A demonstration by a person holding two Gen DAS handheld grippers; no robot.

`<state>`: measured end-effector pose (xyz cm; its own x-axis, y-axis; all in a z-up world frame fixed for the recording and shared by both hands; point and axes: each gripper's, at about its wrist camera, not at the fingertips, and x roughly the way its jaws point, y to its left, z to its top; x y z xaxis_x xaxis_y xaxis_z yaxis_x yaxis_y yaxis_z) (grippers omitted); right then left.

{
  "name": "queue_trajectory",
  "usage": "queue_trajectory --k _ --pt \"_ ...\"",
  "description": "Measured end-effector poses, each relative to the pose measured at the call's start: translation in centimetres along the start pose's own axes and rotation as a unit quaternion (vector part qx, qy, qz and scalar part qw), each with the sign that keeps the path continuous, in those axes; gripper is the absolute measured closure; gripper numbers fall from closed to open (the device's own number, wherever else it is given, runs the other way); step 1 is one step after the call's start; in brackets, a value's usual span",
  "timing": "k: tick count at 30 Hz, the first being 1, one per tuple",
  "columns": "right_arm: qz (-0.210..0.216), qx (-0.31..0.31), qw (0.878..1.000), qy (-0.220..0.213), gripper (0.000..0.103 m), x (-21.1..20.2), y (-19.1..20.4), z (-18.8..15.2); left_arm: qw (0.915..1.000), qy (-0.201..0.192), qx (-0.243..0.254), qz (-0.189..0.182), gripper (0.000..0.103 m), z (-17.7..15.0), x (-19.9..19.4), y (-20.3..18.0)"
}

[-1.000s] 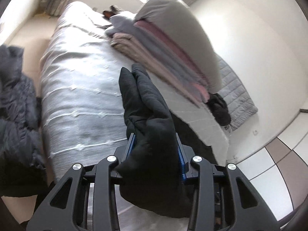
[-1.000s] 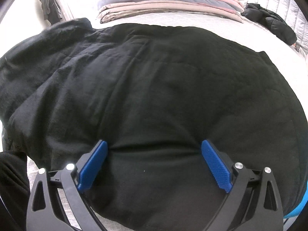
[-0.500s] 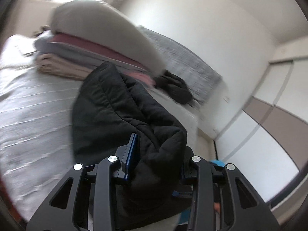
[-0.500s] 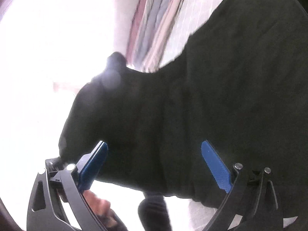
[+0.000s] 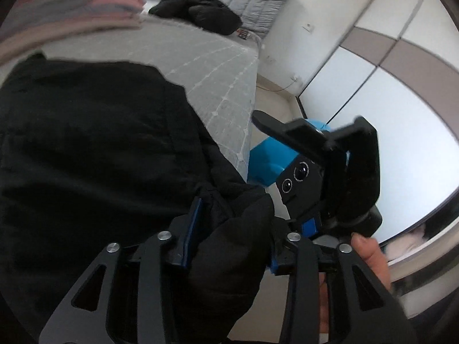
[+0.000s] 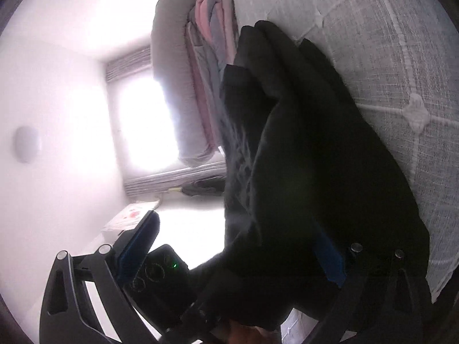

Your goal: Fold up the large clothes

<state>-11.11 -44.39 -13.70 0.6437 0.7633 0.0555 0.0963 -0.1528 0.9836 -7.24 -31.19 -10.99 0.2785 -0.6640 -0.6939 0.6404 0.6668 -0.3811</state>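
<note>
A large black padded garment (image 5: 86,149) lies on the grey quilted bed (image 5: 200,57). My left gripper (image 5: 232,238) is shut on a bunched edge of the garment at the bed's near edge. My right gripper shows in the left wrist view (image 5: 327,177), right beside the left one. In the right wrist view, my right gripper (image 6: 232,252) has its jaws wide apart, and the black garment (image 6: 315,157) lies against the right finger. The left gripper's body (image 6: 160,281) sits between the fingers.
A stack of folded blankets (image 5: 71,14) and a second black garment (image 5: 198,11) lie at the far end of the bed. A blue object (image 5: 266,157) stands on the floor beside the bed. White wardrobe doors (image 5: 373,100) are on the right. A bright window (image 6: 143,123) is behind.
Both grippers swung round and came close together at the bed's edge. The left one carried the garment's edge over with it. The right gripper stayed open.
</note>
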Motion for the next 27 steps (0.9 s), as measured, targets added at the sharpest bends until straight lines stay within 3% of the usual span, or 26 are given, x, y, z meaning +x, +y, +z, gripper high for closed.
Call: queue_trajectory --k 6,8,14,16,19,22,25,27 --pt "0.025 0.011 1.000 0.010 0.008 -0.9 -0.2 0.9 0.9983 0.016 0.049 0.028 0.039 0.4 -1.2 -2.6" --pt "0.035 0.016 0.999 0.009 0.008 -1.7 -0.7 1.3 0.9984 0.014 0.052 0.018 0.033 0.7 -1.9 -4.0" --pt "0.011 -0.007 1.000 -0.009 0.008 -3.1 0.5 -0.2 0.9993 0.010 0.032 -0.016 0.032 -0.6 -6.4 -3.0" --pt "-0.019 -0.036 0.999 -0.017 0.008 -3.8 1.6 -1.2 0.9993 -0.003 0.015 -0.034 0.032 -0.9 -8.7 -1.9" --pt "-0.069 -0.109 0.990 -0.050 0.007 -4.8 5.1 -2.0 0.9982 -0.052 -0.008 -0.030 0.032 -1.2 -12.8 0.1" --pt "-0.073 -0.190 0.977 -0.066 0.007 -4.9 9.4 -3.2 0.9929 -0.109 -0.047 -0.008 0.031 -1.4 -17.1 3.1" --pt "-0.070 -0.251 0.965 -0.010 0.007 -2.1 13.3 -4.8 0.9841 -0.141 -0.107 0.010 0.024 -1.5 -19.2 7.0" --pt "-0.078 -0.272 0.957 0.067 0.007 1.1 14.4 -5.8 0.9803 -0.142 -0.137 0.005 0.024 -1.3 -19.1 8.9"
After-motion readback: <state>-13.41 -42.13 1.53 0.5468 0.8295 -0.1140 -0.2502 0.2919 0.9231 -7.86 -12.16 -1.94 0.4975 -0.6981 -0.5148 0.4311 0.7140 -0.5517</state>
